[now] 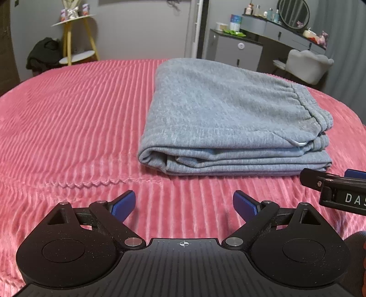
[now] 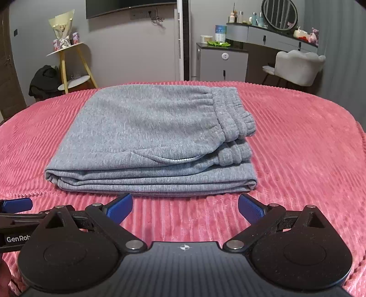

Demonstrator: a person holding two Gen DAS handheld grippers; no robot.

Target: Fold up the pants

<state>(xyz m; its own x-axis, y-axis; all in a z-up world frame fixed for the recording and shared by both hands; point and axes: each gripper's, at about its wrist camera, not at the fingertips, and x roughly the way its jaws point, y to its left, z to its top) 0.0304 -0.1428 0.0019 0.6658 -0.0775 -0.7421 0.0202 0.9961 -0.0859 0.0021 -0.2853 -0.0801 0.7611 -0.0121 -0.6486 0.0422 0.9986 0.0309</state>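
Grey pants (image 2: 151,139), folded into a compact rectangular stack of several layers, lie flat on the pink ribbed bed cover (image 2: 297,141), with the elasticated waistband (image 2: 231,114) on top at the stack's right end and a folded edge at its left end. A pocket opening with a pale lining edge shows on the top layer near the front of the stack. The right gripper (image 2: 185,208) is just in front of the pants, its blue-padded fingers (image 2: 120,206) spread apart and grasping nothing, clear of the cloth. The left gripper (image 1: 184,206) is in front of the pants and towards their left end, fingers (image 1: 123,205) likewise released and empty above the cover. Behind the pants, beyond the bed, stand a yellow-legged shelf stand (image 2: 68,66), a grey cabinet (image 2: 223,62), a dressing bench with a round mirror (image 2: 280,14), and a pale upholstered chair (image 2: 297,66).
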